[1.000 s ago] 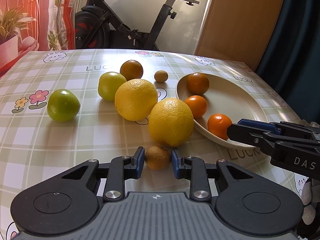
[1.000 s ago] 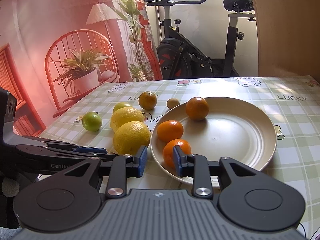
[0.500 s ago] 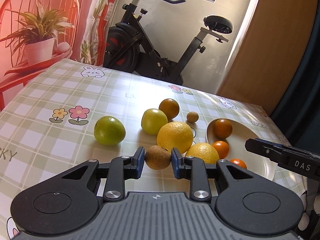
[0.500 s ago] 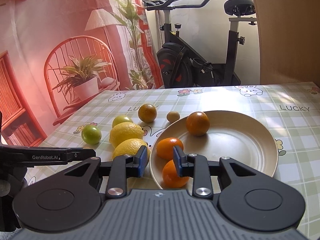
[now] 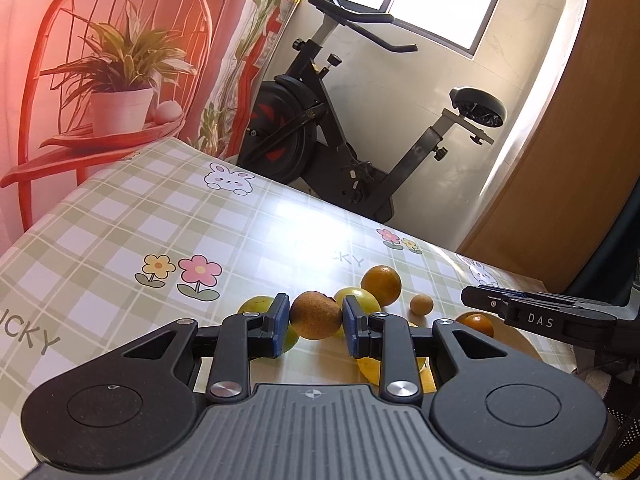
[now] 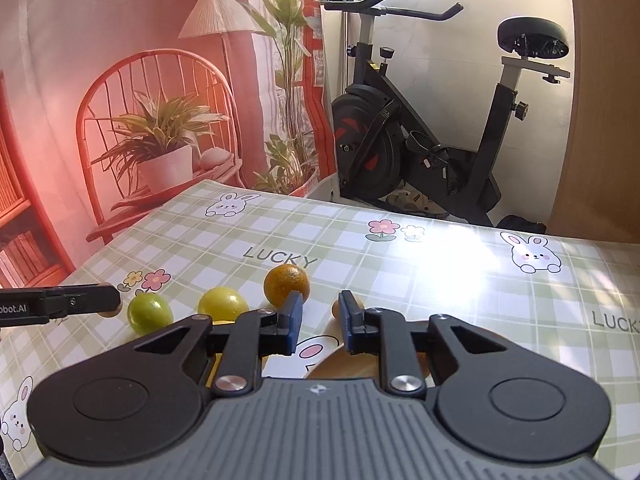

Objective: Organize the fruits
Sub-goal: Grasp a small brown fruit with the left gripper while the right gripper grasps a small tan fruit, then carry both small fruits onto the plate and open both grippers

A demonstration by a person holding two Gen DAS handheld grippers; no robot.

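Observation:
My left gripper point(image 5: 316, 322) is shut on a brown, rough-skinned round fruit point(image 5: 316, 315) and holds it above the table. Behind it lie a green fruit point(image 5: 256, 305), a yellow-green fruit point(image 5: 360, 298), a dark orange point(image 5: 382, 285) and a small brown ball-shaped fruit point(image 5: 421, 304). An orange point(image 5: 478, 324) rests on the tan plate point(image 5: 516, 346). My right gripper point(image 6: 319, 320) is shut with nothing between its blue pads, above the plate's rim point(image 6: 348, 364). Ahead of it lie the dark orange point(image 6: 286, 285), yellow-green fruit point(image 6: 223, 304) and green fruit point(image 6: 149, 313).
The table carries a green checked cloth point(image 6: 440, 280) with flowers and rabbits. An exercise bike point(image 6: 420, 152) stands past the far edge. A red mural wall point(image 5: 100, 80) is at the left, a wooden panel point(image 5: 560, 160) at the right.
My left gripper has lifted the brown fruit off the table and rolled. My right gripper has moved up and across the plate, so the oranges on it have dropped out of its view.

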